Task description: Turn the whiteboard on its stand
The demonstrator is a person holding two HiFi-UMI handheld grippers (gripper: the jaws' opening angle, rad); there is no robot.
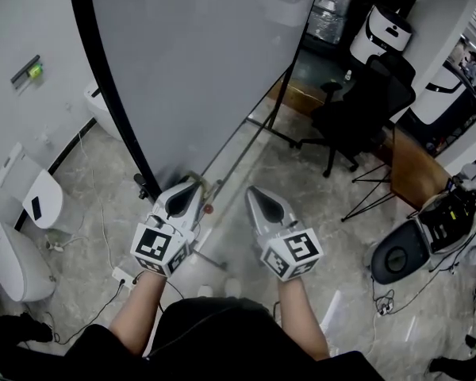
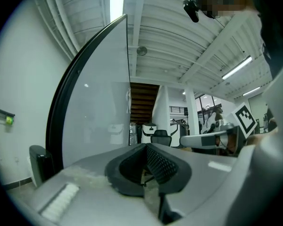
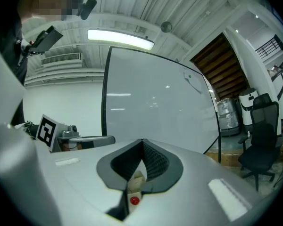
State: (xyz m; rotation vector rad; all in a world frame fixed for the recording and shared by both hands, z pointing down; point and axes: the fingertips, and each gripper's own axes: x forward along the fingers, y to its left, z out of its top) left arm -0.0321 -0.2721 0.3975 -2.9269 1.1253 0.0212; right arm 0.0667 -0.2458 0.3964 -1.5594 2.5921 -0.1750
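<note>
The whiteboard (image 1: 198, 70) is a big grey-white panel in a black frame, tilted on its stand. It fills the top left of the head view and also shows in the left gripper view (image 2: 96, 117) and the right gripper view (image 3: 155, 107). A metal rail of the stand (image 1: 250, 137) runs below its lower edge, with a red knob (image 1: 209, 209) (image 3: 134, 200) close by. My left gripper (image 1: 192, 183) (image 2: 145, 145) is shut, its tip at the board's lower edge; nothing shows between the jaws. My right gripper (image 1: 254, 190) (image 3: 142, 140) is shut and empty, just right of it.
A black office chair (image 1: 357, 109) and a wooden desk (image 1: 416, 169) stand to the right. White units (image 1: 32, 197) line the left wall. A power strip (image 1: 123, 276) and cables lie on the floor. A round black-and-white device (image 1: 397, 252) sits at the lower right.
</note>
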